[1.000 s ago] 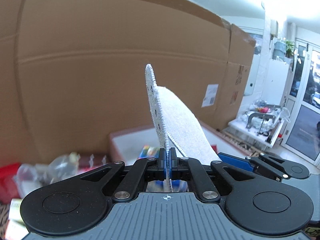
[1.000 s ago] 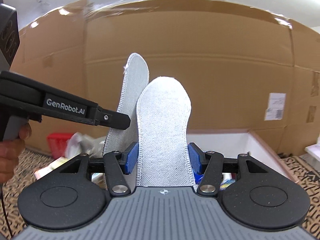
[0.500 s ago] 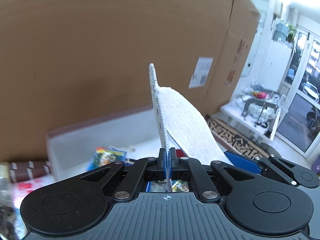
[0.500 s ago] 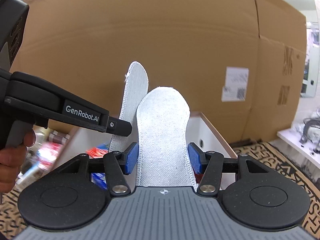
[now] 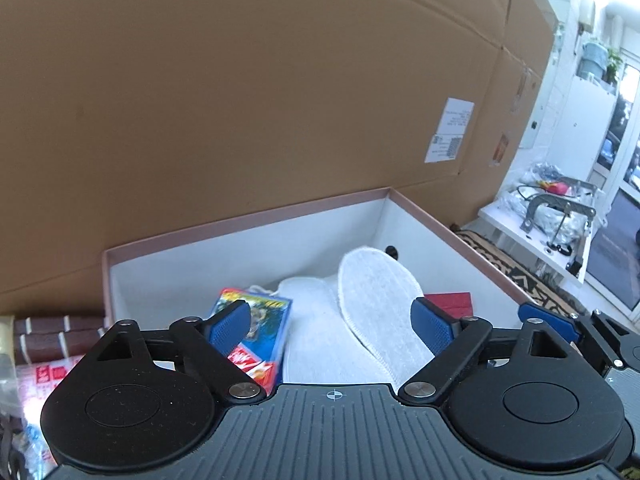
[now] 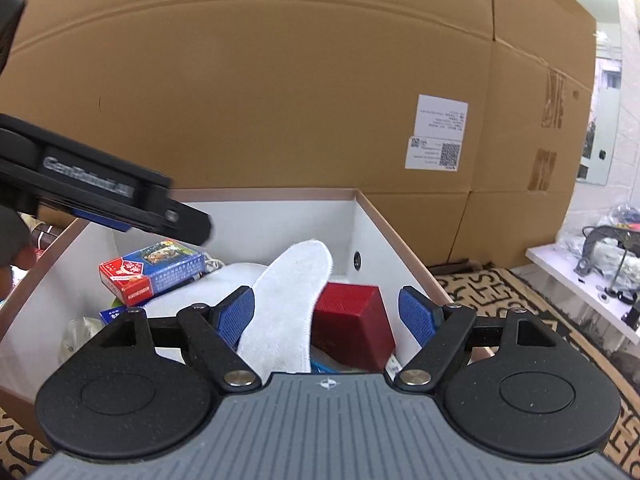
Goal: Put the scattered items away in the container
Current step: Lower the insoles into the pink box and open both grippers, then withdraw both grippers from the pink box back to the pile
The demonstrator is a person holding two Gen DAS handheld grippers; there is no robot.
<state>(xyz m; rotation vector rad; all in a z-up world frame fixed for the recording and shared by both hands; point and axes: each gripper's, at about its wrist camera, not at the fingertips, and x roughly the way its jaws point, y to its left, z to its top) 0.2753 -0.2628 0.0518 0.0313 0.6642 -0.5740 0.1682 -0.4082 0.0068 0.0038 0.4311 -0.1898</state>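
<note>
Two white insoles lie loose in the white box with a pink rim (image 5: 248,220). In the left wrist view one insole (image 5: 376,292) rests on the other insole (image 5: 308,320). My left gripper (image 5: 332,326) hangs over them, its jaws opening wide, pads clear of both. In the right wrist view my right gripper (image 6: 326,316) is over the box (image 6: 396,236) too, jaws opening; the upper insole (image 6: 292,304) leans past its left pad without being pinched. The left gripper (image 6: 120,204) reaches in from the left.
The box also holds a red block (image 6: 352,316), a red and blue card pack (image 6: 152,272) and a colourful packet (image 5: 256,320). A tall cardboard wall (image 6: 280,100) stands behind. Patterned rug (image 6: 500,300) and a low white table (image 6: 580,268) lie right; packets (image 5: 52,340) lie left.
Both grippers came down over the box and opened. The two insoles that stood upright in their jaws now lie inside the box.
</note>
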